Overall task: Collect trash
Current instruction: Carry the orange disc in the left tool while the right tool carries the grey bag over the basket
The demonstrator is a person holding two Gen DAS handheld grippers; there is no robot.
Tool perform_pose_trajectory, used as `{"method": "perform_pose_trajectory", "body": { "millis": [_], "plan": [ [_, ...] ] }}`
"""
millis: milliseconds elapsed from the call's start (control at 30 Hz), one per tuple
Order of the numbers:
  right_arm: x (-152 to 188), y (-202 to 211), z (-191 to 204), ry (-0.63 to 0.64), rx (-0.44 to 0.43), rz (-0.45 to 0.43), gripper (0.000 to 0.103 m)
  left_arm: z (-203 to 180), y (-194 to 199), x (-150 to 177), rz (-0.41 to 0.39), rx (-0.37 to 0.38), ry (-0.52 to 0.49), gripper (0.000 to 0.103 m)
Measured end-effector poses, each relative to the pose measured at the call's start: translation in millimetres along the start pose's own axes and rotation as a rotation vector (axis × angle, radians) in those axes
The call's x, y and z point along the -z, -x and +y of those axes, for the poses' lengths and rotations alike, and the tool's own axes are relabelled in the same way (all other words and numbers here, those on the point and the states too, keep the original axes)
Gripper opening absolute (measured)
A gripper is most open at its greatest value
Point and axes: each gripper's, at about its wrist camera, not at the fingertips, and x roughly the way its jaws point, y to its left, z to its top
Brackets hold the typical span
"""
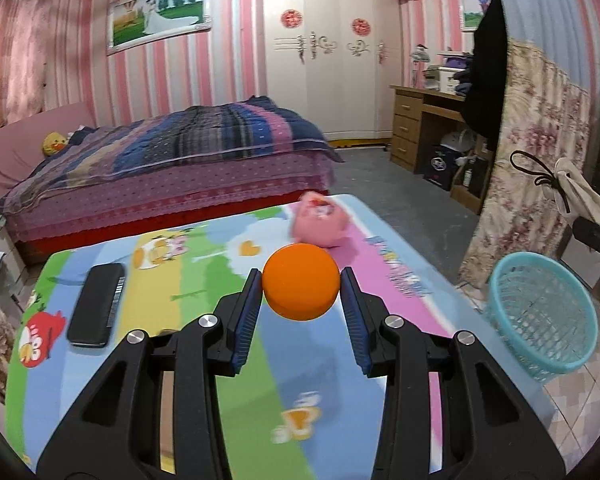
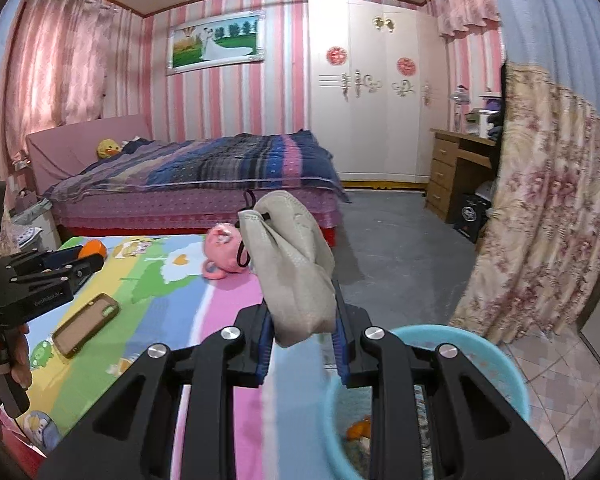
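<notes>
- The tabletop (image 1: 204, 280), under a bright cartoon-printed cover, carried a pink plush toy (image 1: 320, 222) at its far end and a dark phone case (image 1: 96, 304) lying flat to the left.
- A light blue plastic basket (image 1: 540, 316) with a mesh wall stood at the tabletop's right edge; in the right wrist view something orange (image 2: 358, 428) lay at its bottom, too hidden by the claw to name.
- The right claw (image 2: 302, 344) gripped a crumpled beige face mask (image 2: 292, 264) by its lower end, the mask standing up out of the jaws with its black ear loop hanging on the left side, near the basket's rim (image 2: 512, 364).
- The left claw (image 1: 300, 280) was closed on an orange lid (image 1: 300, 284), its blue pads (image 1: 248, 304) pressing the lid's two sides, held above the tabletop and left of the basket.
- A person's hand (image 2: 18, 356) held the left claw's handle at the left edge of the right wrist view.
</notes>
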Motion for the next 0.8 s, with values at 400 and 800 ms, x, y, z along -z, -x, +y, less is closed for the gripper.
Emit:
{"method": "perform_pose_trajectory", "body": {
  "millis": [400,800],
  "plan": [
    [19,31,-77,-0.049,0.14,-0.023,0.026,-107,-9,3,-0.021,0.115,-0.065,0.039],
    [46,34,-134,-0.11,0.231,0.002,0.025,-204,-33,15,0.003,0.228,-0.141,0.039]
  ]
}}
